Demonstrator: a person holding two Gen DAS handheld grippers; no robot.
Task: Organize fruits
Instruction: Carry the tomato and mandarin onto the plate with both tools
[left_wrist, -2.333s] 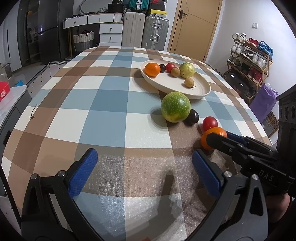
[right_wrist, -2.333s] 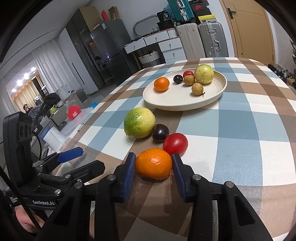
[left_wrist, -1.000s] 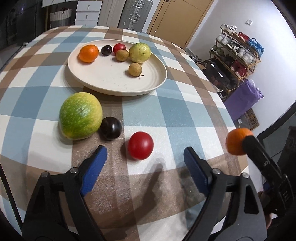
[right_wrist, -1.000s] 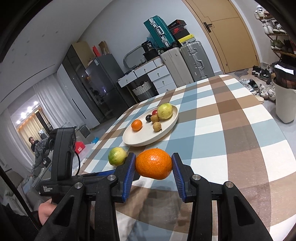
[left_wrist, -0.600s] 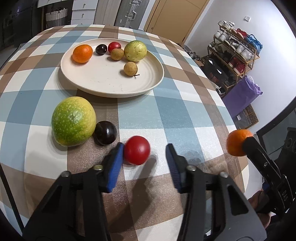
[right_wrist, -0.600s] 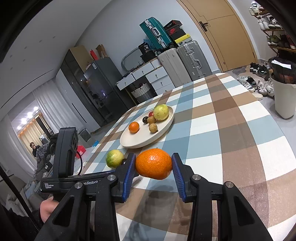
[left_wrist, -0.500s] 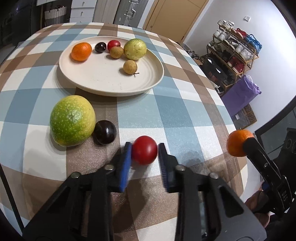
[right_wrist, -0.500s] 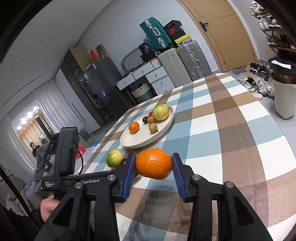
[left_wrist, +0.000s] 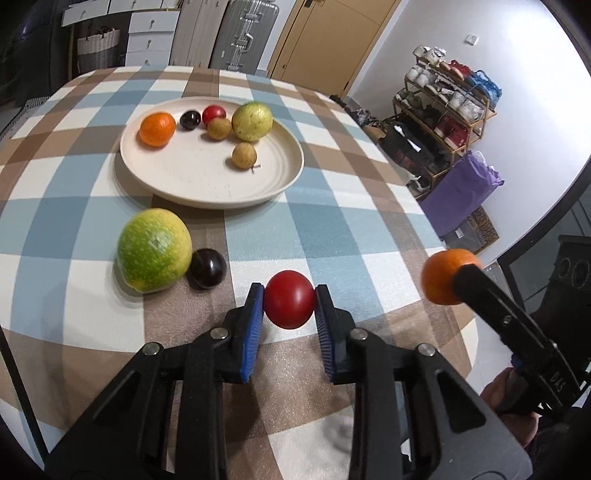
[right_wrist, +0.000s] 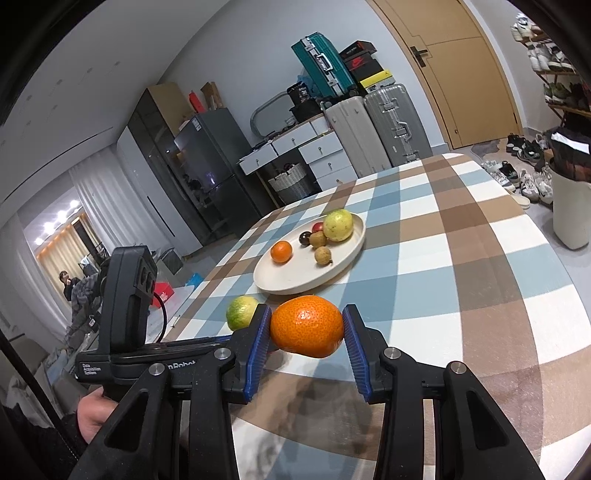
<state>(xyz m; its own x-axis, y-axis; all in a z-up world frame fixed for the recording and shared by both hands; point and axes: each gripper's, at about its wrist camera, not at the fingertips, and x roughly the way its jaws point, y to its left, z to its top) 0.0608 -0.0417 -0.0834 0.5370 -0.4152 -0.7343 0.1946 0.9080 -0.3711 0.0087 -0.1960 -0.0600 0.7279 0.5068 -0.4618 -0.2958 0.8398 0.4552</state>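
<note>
While the left gripper (left_wrist: 290, 304) has its blue pads clamped on either side of a red tomato-looking fruit (left_wrist: 290, 303), the right gripper (right_wrist: 306, 326) is doing the same with an orange (right_wrist: 306, 325), holding it up off the checked tablecloth (left_wrist: 332, 229). You can actually see that orange in the left camera too, way out at the right edge past the table. Just left of the red fruit sits a small dark plum (left_wrist: 207, 268), and it's touching a big green-yellow citrus (left_wrist: 153, 250) beside it. Further back is the cream plate (left_wrist: 177, 177), which already has a smaller orange (left_wrist: 157, 129) on its left side, then a dark plum-ish one (left_wrist: 190, 120), a little red one (left_wrist: 214, 114), a brownish round one (left_wrist: 219, 128) and a big yellow-green fruit (left_wrist: 252, 121) bunched together at the back, plus one more brown round one (left_wrist: 244, 155) sitting a bit apart toward the front. From the right camera the person's hand (right_wrist: 92, 413) is visible on the left gripper's handle. Behind the table there are suitcases (right_wrist: 376, 122), a white set of drawers (right_wrist: 306, 155) and a shoe rack (left_wrist: 447, 107) by the wall.
</note>
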